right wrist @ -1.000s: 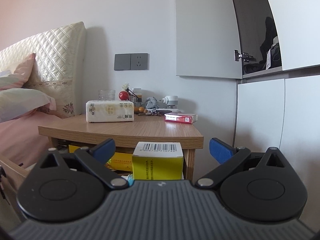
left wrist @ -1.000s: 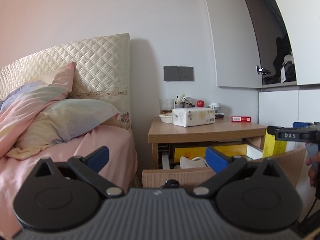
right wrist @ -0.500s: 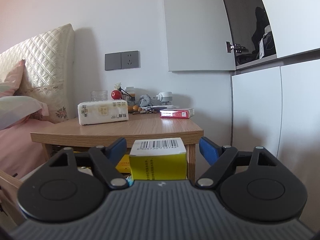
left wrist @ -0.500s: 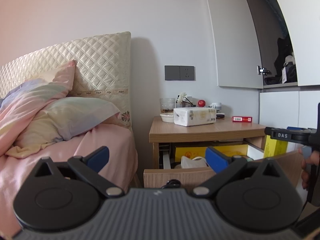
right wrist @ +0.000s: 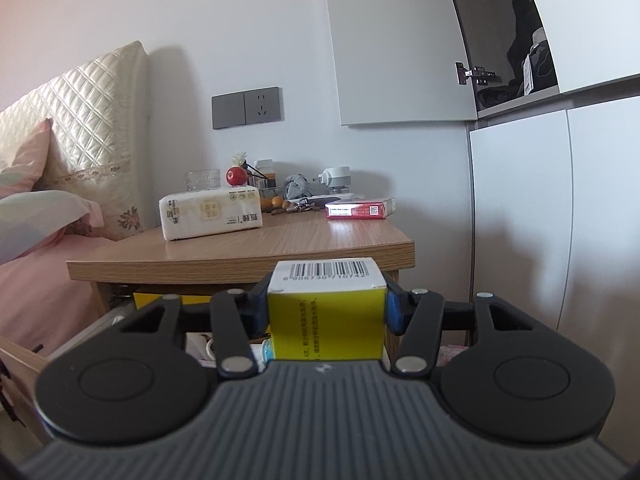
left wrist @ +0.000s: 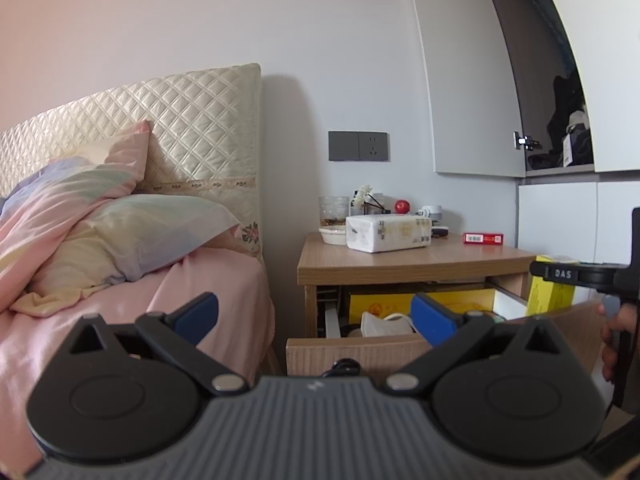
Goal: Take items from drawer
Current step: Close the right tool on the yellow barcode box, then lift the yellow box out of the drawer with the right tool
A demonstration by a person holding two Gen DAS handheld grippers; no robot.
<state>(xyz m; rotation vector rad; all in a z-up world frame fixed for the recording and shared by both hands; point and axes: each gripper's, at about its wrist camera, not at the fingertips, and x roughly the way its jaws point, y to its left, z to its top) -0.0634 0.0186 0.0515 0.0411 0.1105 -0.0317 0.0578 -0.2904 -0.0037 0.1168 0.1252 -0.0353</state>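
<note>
A second ago the right hand-held gripper [right wrist: 327, 307] had its blue pads spread wide on either side of the yellow box [right wrist: 326, 312]; now they have closed in and are clamped on its two side faces. The box stands upright between them, barcode flap on top, at the right end of the open drawer [left wrist: 352, 354] and just under the front edge of the bedside surface [right wrist: 256, 248].

It looks like a light cardboard carton — stiff enough at the edges, but its flat walls would dent under a hard squeeze, so a moderate hold across the sides, as here, seems right. I'd judge it slides out easily, with little weight to fight.

The left hand-held gripper [left wrist: 314, 310] hangs back, wide open and empty, facing the drawer front. Behind it, inside the drawer, a white mask [left wrist: 386, 322] and a larger yellow packet [left wrist: 380, 302] wait their turn — both well apart from the box being taken. On top of the surface sit a tissue pack [right wrist: 211, 216] and a red packet [right wrist: 360, 210], untouched.
</note>
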